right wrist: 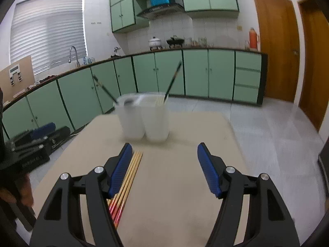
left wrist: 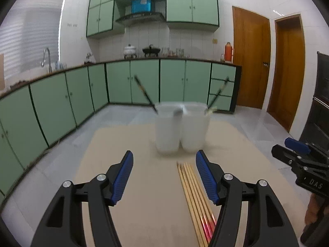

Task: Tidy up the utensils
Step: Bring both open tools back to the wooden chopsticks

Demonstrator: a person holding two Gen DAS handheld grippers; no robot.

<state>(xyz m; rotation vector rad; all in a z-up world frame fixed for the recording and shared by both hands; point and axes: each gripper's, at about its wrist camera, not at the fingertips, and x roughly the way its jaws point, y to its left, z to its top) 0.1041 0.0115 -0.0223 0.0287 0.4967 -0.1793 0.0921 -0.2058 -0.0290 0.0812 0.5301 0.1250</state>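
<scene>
Several wooden chopsticks with red ends (left wrist: 193,187) lie side by side on the beige table (left wrist: 148,185); they also show in the right wrist view (right wrist: 131,170). Two white translucent cups (left wrist: 181,131) stand side by side at the far part of the table, each with a dark-handled utensil leaning out; they also show in the right wrist view (right wrist: 146,119). My left gripper (left wrist: 164,164) is open and empty, the chopsticks just inside its right finger. My right gripper (right wrist: 164,160) is open and empty, the chopsticks beside its left finger.
The right gripper shows at the right edge of the left wrist view (left wrist: 302,160), the left one at the left edge of the right wrist view (right wrist: 30,144). Green kitchen cabinets (left wrist: 144,82) and a tiled floor (left wrist: 246,119) surround the table.
</scene>
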